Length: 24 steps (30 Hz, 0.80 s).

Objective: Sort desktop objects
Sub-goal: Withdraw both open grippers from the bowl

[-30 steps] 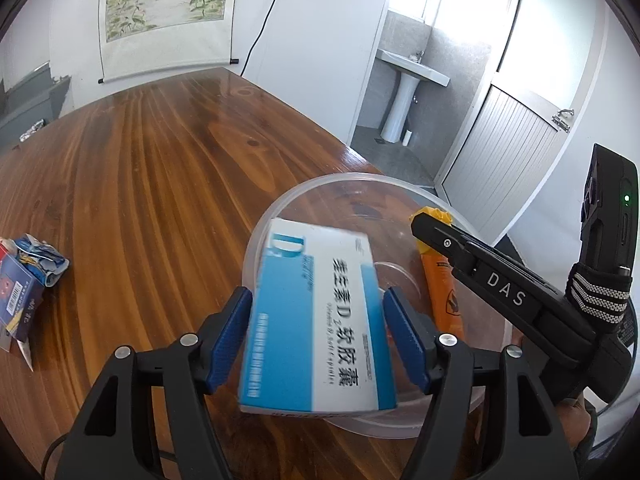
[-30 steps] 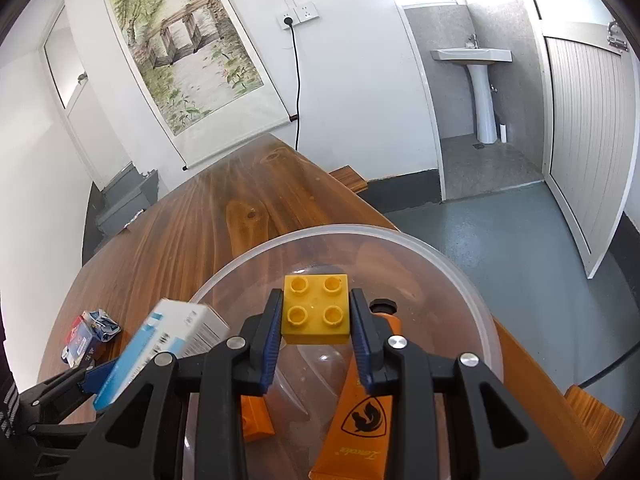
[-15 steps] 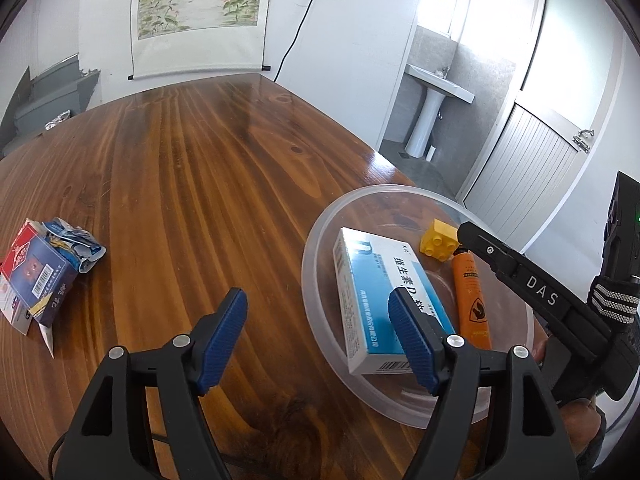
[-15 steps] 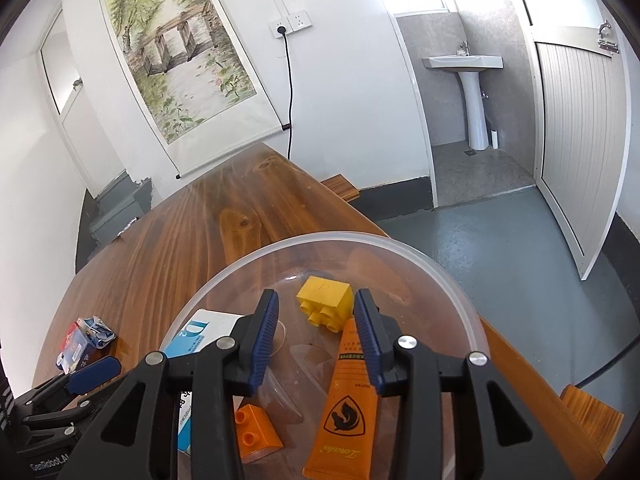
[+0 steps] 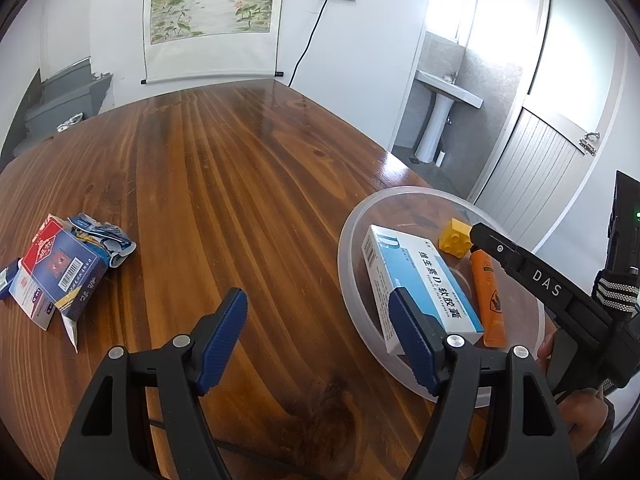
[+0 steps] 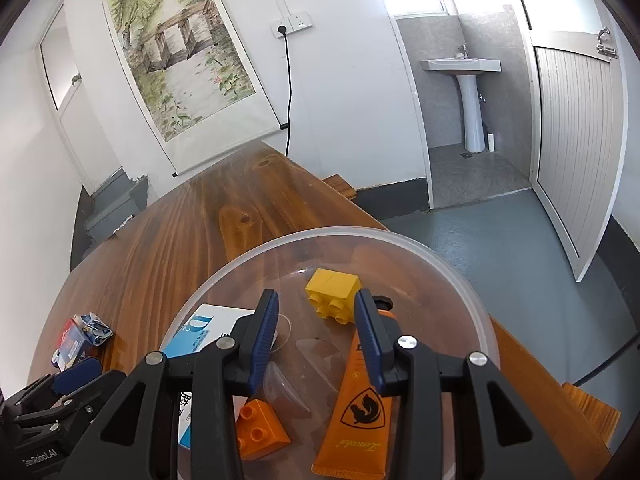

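Observation:
A clear plastic bowl (image 5: 352,240) (image 6: 224,276) stands on the wooden table. In it lie a blue-and-white medicine box (image 5: 420,276) (image 6: 200,332), a yellow brick (image 5: 454,238) (image 6: 332,292) tipped on its side, an orange tube (image 5: 486,292) (image 6: 360,404) and an orange brick (image 6: 260,428). My left gripper (image 5: 320,336) hovers open and empty over bare wood just left of the bowl. My right gripper (image 6: 316,328) hangs open above the bowl's middle, with nothing between its pads; the yellow brick lies just beyond its tips.
A red-and-blue card pack with a crumpled wrapper (image 5: 56,272) (image 6: 76,340) lies at the table's left. The table edge (image 6: 520,344) runs close behind the bowl on the right, with grey floor beyond. A person's hand (image 5: 580,404) holds the right gripper.
The left gripper let go of the medicine box into the bowl and drew back to the left. The right gripper opened, and the yellow brick dropped into the bowl and tipped over.

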### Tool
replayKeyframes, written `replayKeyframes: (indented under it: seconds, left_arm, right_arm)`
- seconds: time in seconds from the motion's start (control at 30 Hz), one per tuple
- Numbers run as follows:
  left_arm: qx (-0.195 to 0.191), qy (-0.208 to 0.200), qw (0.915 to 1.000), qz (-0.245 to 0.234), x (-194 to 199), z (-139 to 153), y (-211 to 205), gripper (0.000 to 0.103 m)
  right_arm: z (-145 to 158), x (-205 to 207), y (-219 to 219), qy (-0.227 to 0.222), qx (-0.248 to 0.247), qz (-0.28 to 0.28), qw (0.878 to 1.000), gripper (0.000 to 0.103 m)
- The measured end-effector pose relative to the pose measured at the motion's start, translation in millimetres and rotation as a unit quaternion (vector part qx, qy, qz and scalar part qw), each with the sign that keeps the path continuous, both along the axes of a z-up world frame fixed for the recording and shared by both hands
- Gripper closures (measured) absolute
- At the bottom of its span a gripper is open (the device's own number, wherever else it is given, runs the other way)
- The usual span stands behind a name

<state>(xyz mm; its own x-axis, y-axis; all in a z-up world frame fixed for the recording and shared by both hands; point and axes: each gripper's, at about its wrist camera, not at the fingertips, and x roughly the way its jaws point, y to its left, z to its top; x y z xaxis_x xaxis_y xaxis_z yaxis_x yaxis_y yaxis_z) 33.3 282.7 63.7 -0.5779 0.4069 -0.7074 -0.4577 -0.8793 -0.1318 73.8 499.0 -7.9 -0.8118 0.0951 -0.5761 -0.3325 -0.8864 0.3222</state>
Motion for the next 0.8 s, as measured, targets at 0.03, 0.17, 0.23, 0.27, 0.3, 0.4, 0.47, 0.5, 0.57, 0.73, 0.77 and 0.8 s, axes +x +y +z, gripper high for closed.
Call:
replayKeyframes:
  seconds: [0.03, 0.17, 0.23, 0.27, 0.3, 0.4, 0.47, 0.5, 0.57, 0.73, 0.77, 0.8]
  left_arm:
    - [-0.001, 0.0, 1.0, 0.001, -0.3, -0.4, -1.2, 0.027]
    - [-0.002, -0.008, 1.0, 0.002, -1.1, -4.0, -6.2, 0.027]
    - [-0.001, -0.008, 1.0, 0.001, 0.4, -4.3, -10.0, 0.027]
    - [-0.001, -0.007, 1.0, 0.001, 0.6, -4.0, -11.1, 0.027]
    - [-0.001, -0.006, 1.0, 0.002, 0.8, -3.5, -12.8, 0.027]
    - [0.0, -0.004, 1.0, 0.008, 0.6, -2.4, -18.8, 0.027]
    - [0.0, -0.004, 0.9999, 0.013, -0.1, -1.9, -24.6, 0.027]
    - [-0.001, -0.004, 0.9998, 0.017, -0.6, -1.7, -27.6, 0.027]
    - [-0.005, -0.001, 0.9997, 0.024, -1.3, -1.2, -34.0, 0.027]
    - [-0.008, 0.003, 0.9993, 0.037, -1.0, -0.5, -48.4, 0.027]
    - [-0.008, 0.003, 0.9992, 0.04, -1.1, -0.6, -51.3, 0.027]
    - [-0.008, 0.002, 0.9991, 0.042, -1.2, -0.8, -54.1, 0.027]
  right_arm:
    - [0.1, 0.0, -1.3, 0.0, 0.0, 0.001, 1.0, 0.06]
    - [1.6, -0.1, -7.2, 0.0, 0.005, 0.004, 1.0, 0.06]
    - [2.7, 0.0, -10.2, 0.0, 0.007, 0.005, 1.0, 0.06]
    - [3.4, 0.0, -12.0, 0.0, 0.009, 0.005, 1.0, 0.06]
    - [4.2, -0.3, -13.7, 0.0, 0.01, 0.006, 1.0, 0.06]
    - [7.0, -1.5, -18.5, 0.001, 0.013, 0.01, 1.0, 0.06]
    - [9.6, -2.3, -23.4, 0.003, 0.016, 0.014, 1.0, 0.06]
    - [10.9, -2.8, -26.7, 0.003, 0.017, 0.017, 1.0, 0.059]
    - [12.1, -4.2, -32.0, 0.003, 0.019, 0.023, 1.0, 0.059]
    - [13.3, -10.0, -47.0, 0.0, 0.025, 0.041, 0.999, 0.059]
    - [13.3, -10.6, -50.8, 0.0, 0.027, 0.045, 0.999, 0.059]
    - [13.3, -11.4, -53.8, -0.001, 0.028, 0.049, 0.998, 0.059]
